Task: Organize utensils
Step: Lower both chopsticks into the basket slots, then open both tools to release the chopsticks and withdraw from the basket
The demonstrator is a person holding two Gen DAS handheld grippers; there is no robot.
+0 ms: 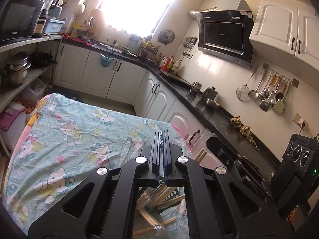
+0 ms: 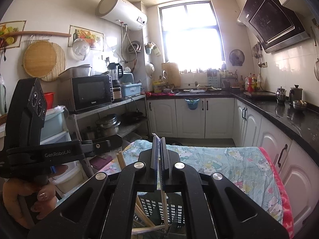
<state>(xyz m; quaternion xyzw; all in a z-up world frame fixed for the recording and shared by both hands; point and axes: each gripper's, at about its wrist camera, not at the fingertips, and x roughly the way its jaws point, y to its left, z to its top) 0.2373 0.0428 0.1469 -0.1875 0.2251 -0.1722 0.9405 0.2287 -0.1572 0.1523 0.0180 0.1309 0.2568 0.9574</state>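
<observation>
My left gripper (image 1: 161, 134) is shut, and a sliver of clear plastic bag (image 1: 160, 139) shows between its pads. Below it, several wooden chopsticks (image 1: 159, 197) lie in a dark slotted basket (image 1: 169, 204). My right gripper (image 2: 158, 139) is also shut, with a thin edge of the clear plastic bag (image 2: 155, 135) at its tip. A pale chopstick (image 2: 164, 205) hangs straight down under it into the black basket (image 2: 151, 205). A hand (image 2: 30, 195) holds the left gripper (image 2: 119, 139) close on the left, with chopstick ends (image 2: 120, 160) below it.
A table under a cartoon-cat cloth (image 1: 69, 135) stretches ahead of both grippers. A black counter (image 1: 215, 117) with white cabinets runs along the right, with utensils hanging on a wall rail (image 1: 273, 93). Shelves with a microwave (image 2: 89, 91) and pots stand on the left.
</observation>
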